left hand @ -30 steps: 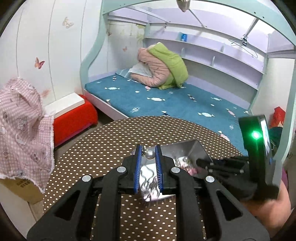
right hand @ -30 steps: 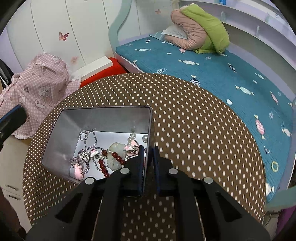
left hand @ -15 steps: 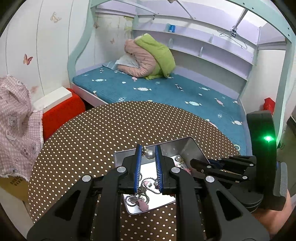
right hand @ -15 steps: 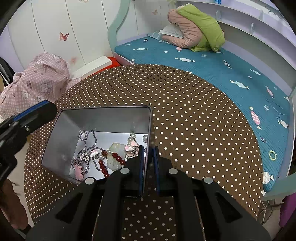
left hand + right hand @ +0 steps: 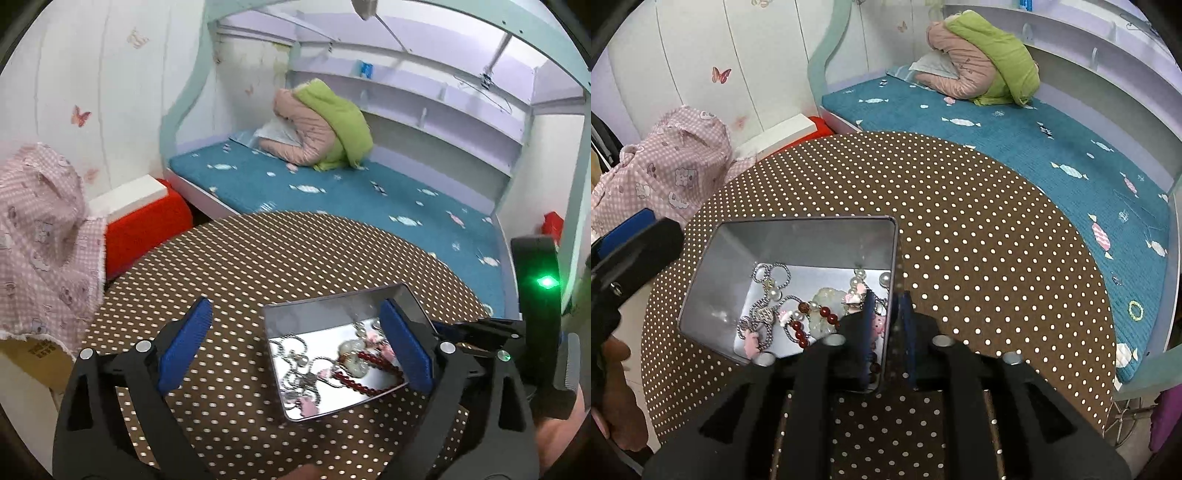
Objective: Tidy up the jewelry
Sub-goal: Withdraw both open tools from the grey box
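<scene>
A shiny metal tin stands on the brown dotted round table. It holds silver chains, a red bead bracelet, a pale jade pendant and pearls. My right gripper is shut on the tin's right wall. The tin also shows in the left wrist view, with the jewelry inside. My left gripper is open and empty, its blue pads wide apart above the tin's left side.
A bed with a teal blanket lies behind the table. A pink checked cloth covers something at the left. A red and white box stands by the bed. The right gripper's body is beside the tin.
My left gripper has opened; the pearl piece it held is no longer between its pads. It has drawn back to the left. The right gripper still grips the tin wall.
</scene>
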A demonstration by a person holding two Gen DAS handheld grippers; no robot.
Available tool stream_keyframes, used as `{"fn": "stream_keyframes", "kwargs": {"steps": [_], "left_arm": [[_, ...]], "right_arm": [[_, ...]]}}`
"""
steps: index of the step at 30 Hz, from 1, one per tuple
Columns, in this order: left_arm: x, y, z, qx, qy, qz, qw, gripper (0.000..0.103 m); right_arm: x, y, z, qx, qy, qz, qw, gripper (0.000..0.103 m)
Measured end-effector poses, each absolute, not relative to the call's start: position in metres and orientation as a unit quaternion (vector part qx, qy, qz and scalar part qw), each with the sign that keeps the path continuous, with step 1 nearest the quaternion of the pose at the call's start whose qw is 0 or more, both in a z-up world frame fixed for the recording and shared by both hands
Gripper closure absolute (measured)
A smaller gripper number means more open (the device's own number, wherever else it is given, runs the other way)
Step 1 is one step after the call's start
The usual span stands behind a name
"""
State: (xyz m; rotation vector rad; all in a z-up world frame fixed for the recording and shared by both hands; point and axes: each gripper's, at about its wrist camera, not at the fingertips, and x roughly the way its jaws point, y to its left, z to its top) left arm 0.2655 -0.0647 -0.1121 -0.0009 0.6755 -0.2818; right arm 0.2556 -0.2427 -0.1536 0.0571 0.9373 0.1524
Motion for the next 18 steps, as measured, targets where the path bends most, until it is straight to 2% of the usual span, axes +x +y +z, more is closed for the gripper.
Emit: {"fn": "stream_keyframes", "kwargs": {"steps": [1,2,5,7,18], "left_arm": [[0.264,-0.061,-0.11,-0.001,0.327,-0.13,0.936,0.008],[0.263,-0.058,-0.107,-0.003,0.324,-0.124,0.938,0.007],[0.256,-0.041,-0.1,-0.02,0.313,-0.099,0.944,0.006],[0.251,-0.034,-0.095,-0.023,0.307,-0.083,0.948,0.005],[0.21,-0.008,-0.057,-0.007,0.25,-0.024,0.968,0.005]], "right_arm": [[0.254,-0.243,-0.151,0.026,0.444,0.071,0.893,0.039],[0.252,-0.243,-0.147,0.027,0.434,0.068,0.898,0.025],[0.249,-0.243,-0.134,0.033,0.411,0.069,0.908,0.011],[0.248,-0.242,-0.125,0.032,0.397,0.07,0.915,0.008],[0.212,-0.232,-0.06,0.02,0.301,0.075,0.951,0.008]]}}
